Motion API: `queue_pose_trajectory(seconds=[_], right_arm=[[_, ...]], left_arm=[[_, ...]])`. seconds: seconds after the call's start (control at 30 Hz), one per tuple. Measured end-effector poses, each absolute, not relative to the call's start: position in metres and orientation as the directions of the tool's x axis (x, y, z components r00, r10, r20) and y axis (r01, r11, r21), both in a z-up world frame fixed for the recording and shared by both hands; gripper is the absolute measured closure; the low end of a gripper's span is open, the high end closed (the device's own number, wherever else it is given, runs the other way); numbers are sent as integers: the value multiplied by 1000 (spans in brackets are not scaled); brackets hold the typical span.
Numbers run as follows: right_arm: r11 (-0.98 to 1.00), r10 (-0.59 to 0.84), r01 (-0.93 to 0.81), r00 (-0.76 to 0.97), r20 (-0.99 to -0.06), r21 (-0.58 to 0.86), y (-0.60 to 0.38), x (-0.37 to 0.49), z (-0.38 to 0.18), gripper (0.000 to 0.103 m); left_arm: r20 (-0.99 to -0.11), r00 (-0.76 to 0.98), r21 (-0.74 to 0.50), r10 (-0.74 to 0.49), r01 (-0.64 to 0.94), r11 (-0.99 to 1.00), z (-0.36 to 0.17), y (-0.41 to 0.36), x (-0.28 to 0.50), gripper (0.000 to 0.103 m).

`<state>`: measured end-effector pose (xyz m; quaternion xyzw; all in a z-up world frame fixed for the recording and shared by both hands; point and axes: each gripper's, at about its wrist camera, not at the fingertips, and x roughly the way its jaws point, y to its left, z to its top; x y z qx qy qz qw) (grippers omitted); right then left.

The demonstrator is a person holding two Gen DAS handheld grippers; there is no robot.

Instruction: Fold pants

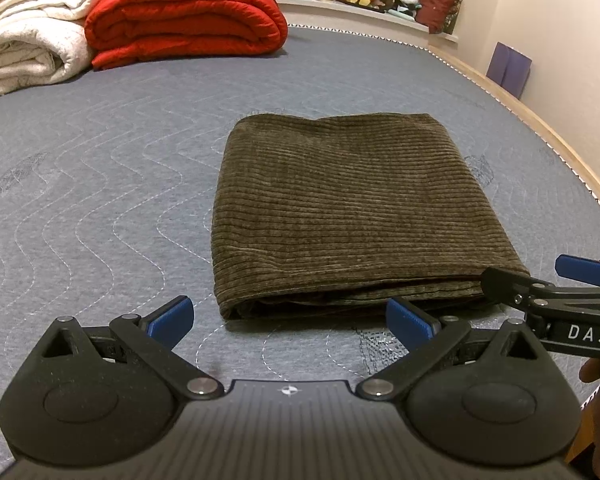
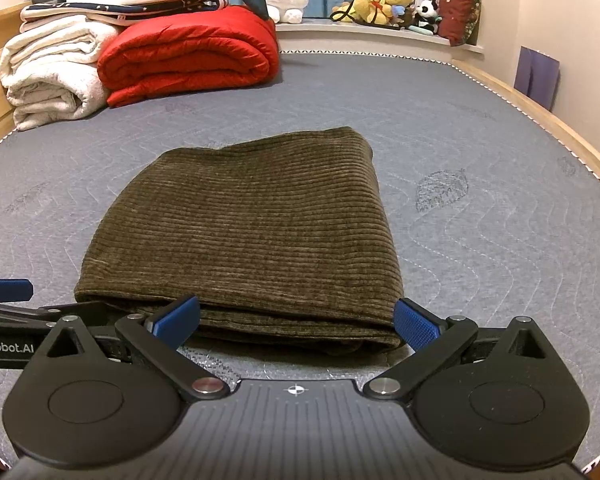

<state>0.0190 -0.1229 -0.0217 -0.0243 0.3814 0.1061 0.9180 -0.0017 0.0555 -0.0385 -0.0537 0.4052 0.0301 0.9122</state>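
Note:
Dark olive corduroy pants (image 1: 340, 208) lie folded into a compact rectangle on the grey quilted mattress (image 1: 100, 184). They also show in the right wrist view (image 2: 252, 232). My left gripper (image 1: 290, 320) is open and empty, just in front of the fold's near left corner. My right gripper (image 2: 298, 320) is open and empty, its blue pads (image 2: 414, 322) at the near right edge of the pants. The right gripper also shows at the right edge of the left wrist view (image 1: 556, 292).
A rolled red quilt (image 2: 192, 52) and folded white blankets (image 2: 56, 72) are stacked at the mattress's far left. Stuffed toys (image 2: 384, 2) and a dark red cushion (image 2: 458, 10) sit on a ledge behind. A wooden bed frame (image 2: 540, 120) runs along the right side.

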Motion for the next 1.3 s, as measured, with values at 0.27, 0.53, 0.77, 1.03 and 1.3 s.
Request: queue_pose_trajectory(seconds=[0.27, 0.53, 0.77, 1.03, 1.3], right_arm=[[975, 181, -218, 688, -703, 37, -124, 18, -20, 1], [975, 180, -218, 688, -703, 37, -123, 18, -20, 1], [975, 179, -217, 688, -703, 36, -123, 17, -20, 1], [975, 177, -218, 687, -705, 32, -120, 17, -22, 1], [976, 172, -216, 688, -705, 27, -118, 17, -22, 1]], left_arm=[[-742, 670, -72, 10, -94, 993, -39, 55, -1, 0], [-739, 673, -72, 6, -89, 993, -39, 55, -2, 0], [-738, 674, -73, 2, -82, 994, -38, 55, -3, 0], [-734, 679, -75, -3, -77, 994, -37, 55, -4, 0], [-731, 682, -75, -8, -69, 995, -37, 54, -5, 0]])
